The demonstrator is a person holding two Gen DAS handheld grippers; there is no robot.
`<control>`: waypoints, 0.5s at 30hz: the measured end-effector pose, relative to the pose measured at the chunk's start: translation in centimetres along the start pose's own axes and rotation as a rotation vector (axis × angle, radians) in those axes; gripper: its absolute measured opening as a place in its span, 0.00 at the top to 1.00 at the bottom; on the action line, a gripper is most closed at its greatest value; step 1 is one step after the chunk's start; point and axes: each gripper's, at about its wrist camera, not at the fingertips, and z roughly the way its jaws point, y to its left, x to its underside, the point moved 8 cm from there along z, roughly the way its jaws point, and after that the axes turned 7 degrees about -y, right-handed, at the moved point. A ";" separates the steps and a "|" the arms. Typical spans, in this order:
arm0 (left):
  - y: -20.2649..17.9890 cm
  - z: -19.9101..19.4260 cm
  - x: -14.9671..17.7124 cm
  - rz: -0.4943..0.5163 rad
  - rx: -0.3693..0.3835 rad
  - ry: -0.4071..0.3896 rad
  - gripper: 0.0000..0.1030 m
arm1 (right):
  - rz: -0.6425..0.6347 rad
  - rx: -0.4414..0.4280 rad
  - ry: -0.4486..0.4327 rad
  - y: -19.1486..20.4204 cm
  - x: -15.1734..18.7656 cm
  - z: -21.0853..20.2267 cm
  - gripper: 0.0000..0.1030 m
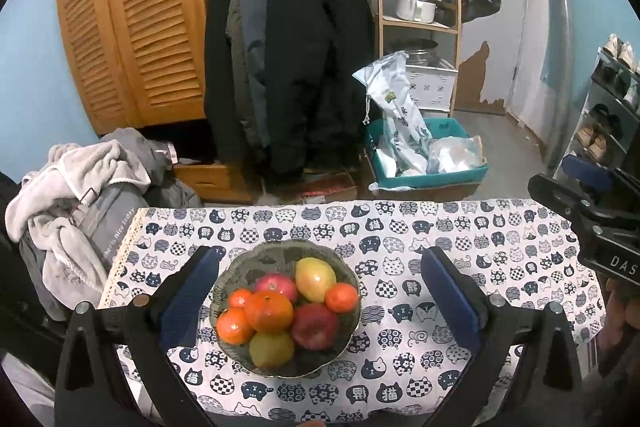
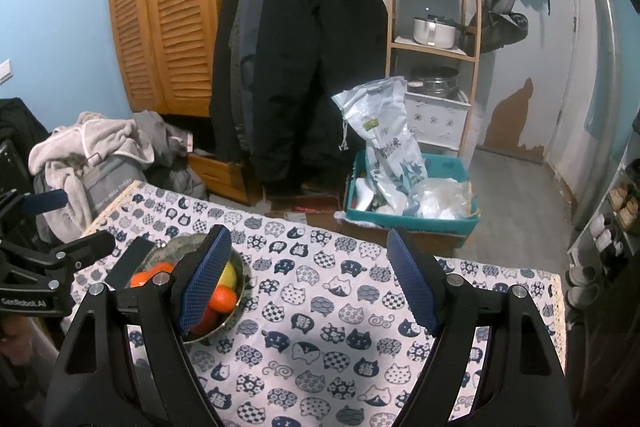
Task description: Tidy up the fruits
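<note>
all fruits (image 1: pixel 286 311) piled in bowl (image 1: pixel 348 271) near table's (image 1: pixel 440 227) left edge; fits gathered or awaiting sorting. left gripper (image 1: pixel 318 301) and right gripper (image 2: pixel 308 277) spread wide, holding nothing.

Patterned bowl (image 1: pixel 344 269) on cat-print cloth, heaped with oranges (image 1: pixel 269 311), red apples (image 1: pixel 315 326), yellow-green mangoes (image 1: pixel 315 278)

Left tool (image 1: pixel 320 291) and right tool (image 2: pixel 308 279), both spread wide, empty.
</note>
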 end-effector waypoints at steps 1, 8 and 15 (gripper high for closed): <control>0.0 0.0 0.0 0.000 0.002 0.001 0.01 | 0.001 -0.001 0.001 0.0 0.0 0.0 0.23; -0.4 0.2 0.3 -0.003 0.024 0.019 0.01 | 0.003 0.004 0.007 -0.5 0.1 -0.1 0.23; -0.4 0.3 0.4 -0.015 0.021 0.025 0.01 | 0.006 0.013 0.009 -1.0 0.3 -0.1 0.23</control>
